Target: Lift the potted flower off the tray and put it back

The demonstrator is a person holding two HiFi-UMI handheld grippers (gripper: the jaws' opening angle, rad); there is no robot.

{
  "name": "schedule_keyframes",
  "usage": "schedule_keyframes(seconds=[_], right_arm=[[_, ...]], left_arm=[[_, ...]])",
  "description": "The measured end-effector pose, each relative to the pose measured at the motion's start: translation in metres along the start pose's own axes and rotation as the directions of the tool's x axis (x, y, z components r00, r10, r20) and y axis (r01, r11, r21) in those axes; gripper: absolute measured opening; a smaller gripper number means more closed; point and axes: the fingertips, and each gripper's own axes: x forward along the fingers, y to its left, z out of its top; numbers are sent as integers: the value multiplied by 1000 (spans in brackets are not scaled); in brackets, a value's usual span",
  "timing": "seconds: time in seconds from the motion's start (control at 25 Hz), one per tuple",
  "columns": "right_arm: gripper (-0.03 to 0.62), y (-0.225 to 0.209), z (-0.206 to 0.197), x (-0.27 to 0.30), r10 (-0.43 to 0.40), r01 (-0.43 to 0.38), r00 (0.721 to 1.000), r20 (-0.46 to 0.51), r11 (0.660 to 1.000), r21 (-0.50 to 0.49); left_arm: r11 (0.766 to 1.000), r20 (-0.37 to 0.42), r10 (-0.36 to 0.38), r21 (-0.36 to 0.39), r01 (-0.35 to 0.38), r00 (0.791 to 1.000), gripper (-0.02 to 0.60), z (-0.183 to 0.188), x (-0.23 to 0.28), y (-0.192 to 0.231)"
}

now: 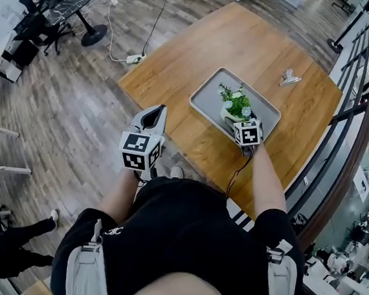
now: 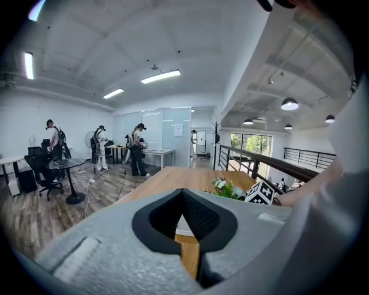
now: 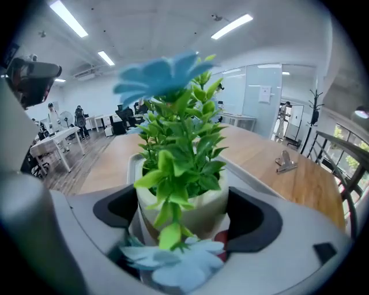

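Right tool (image 3: pixel 184 216) grips the potted flower (image 3: pixel 181 173) at the tray (image 1: pixel 207 98).

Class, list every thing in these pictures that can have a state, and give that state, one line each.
Flower: upright, gripped by its pot, over the tray; whether it is lifted or resting can't be told.
Tray: flat on the table.
Right gripper: shut on the flower's pot.
Left gripper: shut, empty, held off the table.
Clip: lying on the table, apart from the tray.
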Motion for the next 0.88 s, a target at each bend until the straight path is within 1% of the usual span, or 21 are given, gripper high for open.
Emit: schedule_keyframes(seconds=[0.24, 0.32, 0.44, 0.6, 0.72, 0.88], right_arm=[[483, 0, 47, -35, -45, 41, 993, 111, 999, 33], [483, -4, 60, -48, -72, 66, 985, 155, 997, 39], [483, -15, 81, -75, -129, 121, 967, 220, 991, 51], [482, -25, 114, -115, -211, 199, 929, 303, 977, 71], [482, -32, 132, -144, -283, 267, 893, 350, 959, 94], [480, -37, 143, -184, -371, 334, 840, 395, 929, 163]], left_arm=[[998, 31, -68, -4, 68, 997, 12, 13, 12, -7], [995, 39, -97, 0, 97, 995, 12, 13, 19, -14], [990, 49, -139, 2, 139, 989, 12, 17, 29, -25], [982, 56, -186, 6, 186, 981, 12, 27, 40, -38], [974, 69, -226, 9, 226, 972, 12, 34, 49, -49], [959, 74, -283, 24, 282, 956, 12, 41, 59, -67]])
